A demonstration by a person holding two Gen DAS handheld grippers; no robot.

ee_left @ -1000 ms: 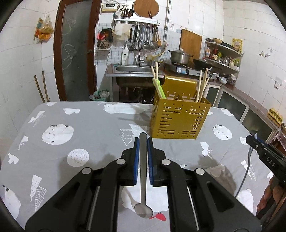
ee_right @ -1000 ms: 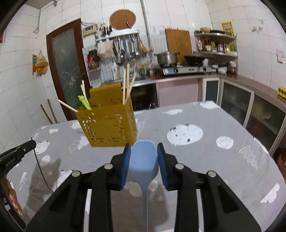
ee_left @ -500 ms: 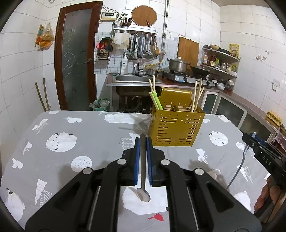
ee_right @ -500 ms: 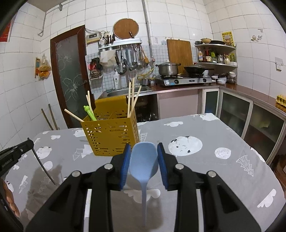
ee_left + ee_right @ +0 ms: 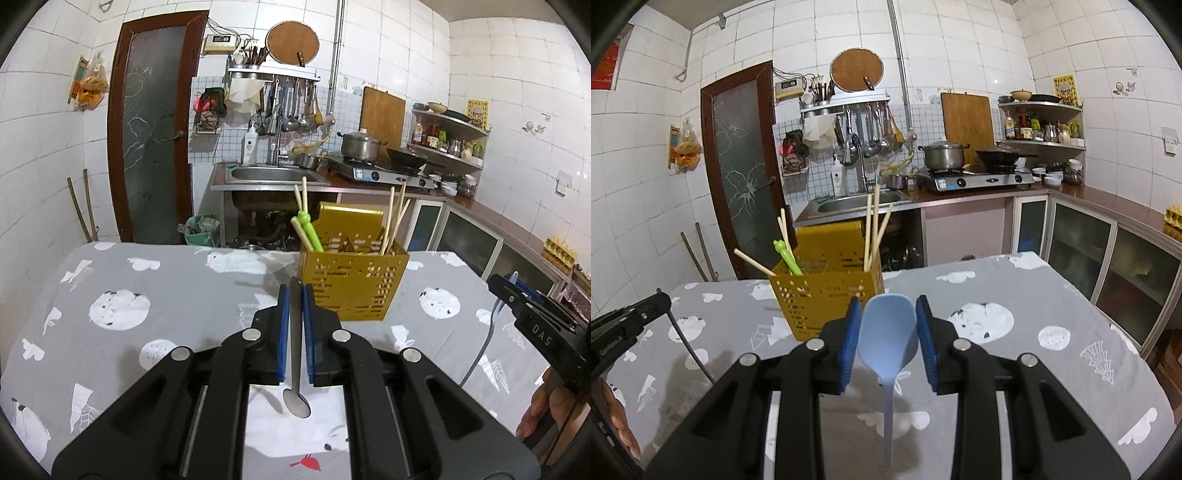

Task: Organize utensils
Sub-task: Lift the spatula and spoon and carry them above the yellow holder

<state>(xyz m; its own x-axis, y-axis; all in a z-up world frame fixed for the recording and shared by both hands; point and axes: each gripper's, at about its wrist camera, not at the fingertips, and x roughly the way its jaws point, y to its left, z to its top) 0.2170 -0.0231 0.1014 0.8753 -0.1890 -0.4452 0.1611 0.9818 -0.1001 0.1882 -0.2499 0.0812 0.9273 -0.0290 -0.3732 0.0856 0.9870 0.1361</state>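
My left gripper [image 5: 295, 291] is shut on the handle of a metal spoon [image 5: 295, 350], whose bowl hangs down over the table. My right gripper [image 5: 888, 310] is shut on the bowl of a light blue plastic spoon [image 5: 888, 332]; its handle hangs straight down. A yellow perforated utensil basket [image 5: 352, 284] stands on the table ahead of both grippers, holding wooden chopsticks [image 5: 395, 218] and a green utensil [image 5: 310, 232]. The same basket [image 5: 827, 295] lies ahead and left in the right wrist view. The right gripper also shows at the right edge [image 5: 517, 299] of the left wrist view.
The table wears a grey cloth with white prints [image 5: 147, 288]. Behind it are a steel sink [image 5: 273, 173], a stove with a pot [image 5: 360, 146], hanging ladles, corner shelves and a brown door [image 5: 151, 122]. A hand [image 5: 539, 413] holds the right gripper.
Both grippers have risen with their spoons, so the table and basket sit lower and farther in view. The grips have not changed.
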